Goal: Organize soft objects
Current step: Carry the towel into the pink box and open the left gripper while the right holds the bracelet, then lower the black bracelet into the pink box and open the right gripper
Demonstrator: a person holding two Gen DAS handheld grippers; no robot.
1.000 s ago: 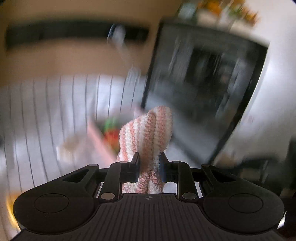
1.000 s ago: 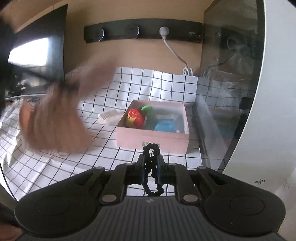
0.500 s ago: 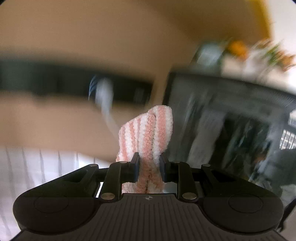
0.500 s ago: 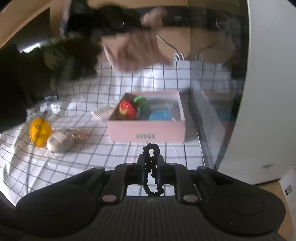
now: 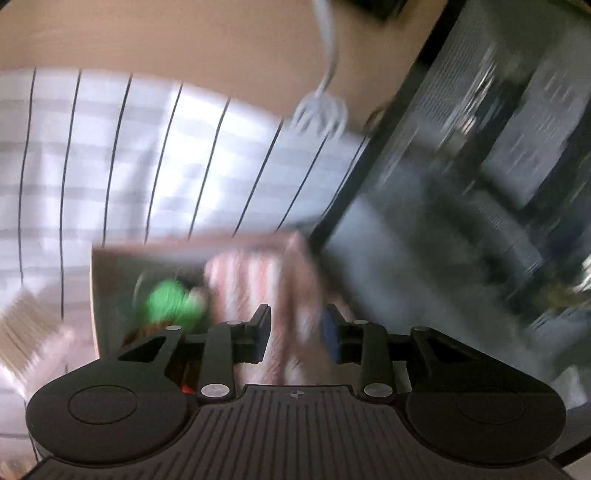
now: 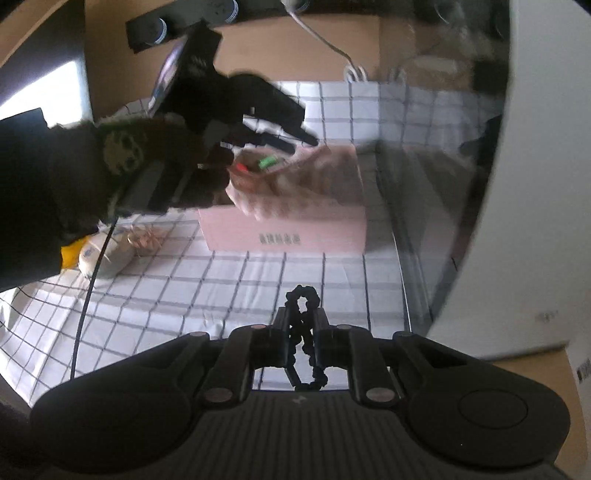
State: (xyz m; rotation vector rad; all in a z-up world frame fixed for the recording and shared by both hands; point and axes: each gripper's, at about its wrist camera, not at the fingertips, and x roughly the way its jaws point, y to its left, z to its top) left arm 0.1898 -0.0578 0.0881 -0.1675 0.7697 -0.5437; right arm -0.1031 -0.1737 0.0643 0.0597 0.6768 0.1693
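My left gripper (image 5: 297,326) is open above the pink box (image 5: 110,254). The pink-and-white striped fuzzy cloth (image 5: 258,280) hangs blurred between and beyond its fingers, over the box's right half. A green soft toy (image 5: 166,299) lies in the box. In the right wrist view the left gripper (image 6: 258,122) hovers over the pink box (image 6: 288,229), with the blurred cloth (image 6: 306,181) dropping into it. My right gripper (image 6: 301,332) is shut on a black bead-like loop (image 6: 303,295), low over the checked cloth.
A white checked tablecloth (image 6: 221,280) covers the table. A yellow object (image 6: 72,251) and a white pouch (image 6: 99,254) lie at the left. A dark glass appliance (image 6: 443,147) with a white side stands right. A cable and wall sockets (image 6: 184,22) are behind.
The left gripper swung down over the pink box and opened, releasing the striped cloth, which now falls toward the box. The right gripper keeps its hold on the black loop.
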